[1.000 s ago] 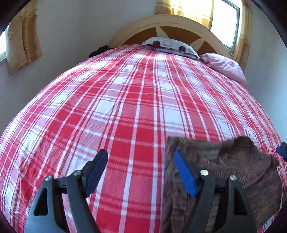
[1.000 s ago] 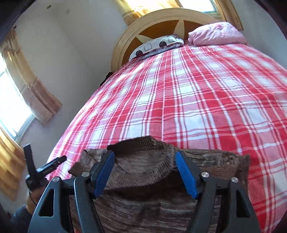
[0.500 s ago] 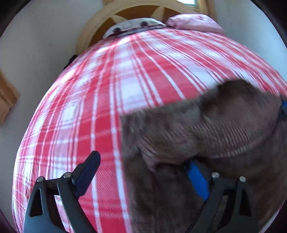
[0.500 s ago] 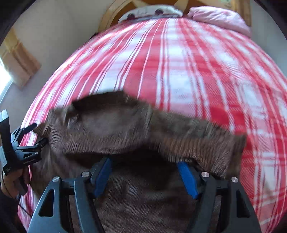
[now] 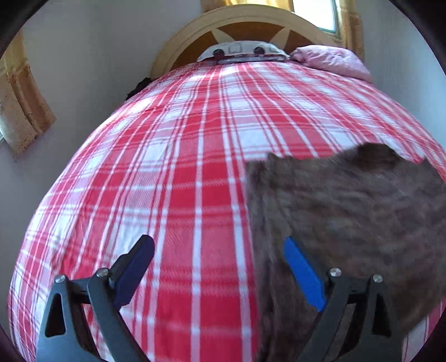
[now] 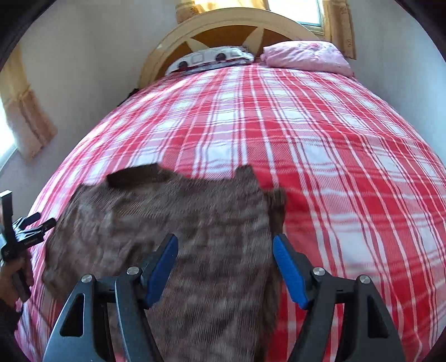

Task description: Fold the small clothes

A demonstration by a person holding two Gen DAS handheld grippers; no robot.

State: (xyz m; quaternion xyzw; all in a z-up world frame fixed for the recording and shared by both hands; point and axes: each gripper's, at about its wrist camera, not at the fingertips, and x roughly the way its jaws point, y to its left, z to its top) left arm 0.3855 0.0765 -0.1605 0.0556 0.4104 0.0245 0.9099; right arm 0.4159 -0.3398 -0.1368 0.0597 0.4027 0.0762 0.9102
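Item: brown knit garment (image 6: 178, 239), striped, lying spread on the near part of your bed's red-and-white plaid cover (image 6: 320, 156). Its dark neckline edge faces the far end. In the right wrist view it fills the near centre and left; in the left wrist view it lies at the near right.

Item: your left gripper (image 5: 217, 264). Jaws spread wide, nothing gripped. Its right blue pad hovers over the garment's left edge; its left pad is over bare plaid. No cloth is pinched between them.

Item: your right gripper (image 6: 223, 264). Jaws parted, both blue pads clear of the cloth, with the garment's right portion showing in the gap between them. Whether the pads brush the knit I cannot tell, as the cloth is blurred.

Item: your left hand (image 6: 14, 275), seen at the left edge of the right wrist view, wrapped round the gripper handle.

Far end: arched wooden headboard (image 5: 242, 25), a patterned white pillow (image 5: 242, 50), a pink pillow (image 5: 331, 60) to its right. Yellow curtain (image 5: 19, 105) on the left wall.
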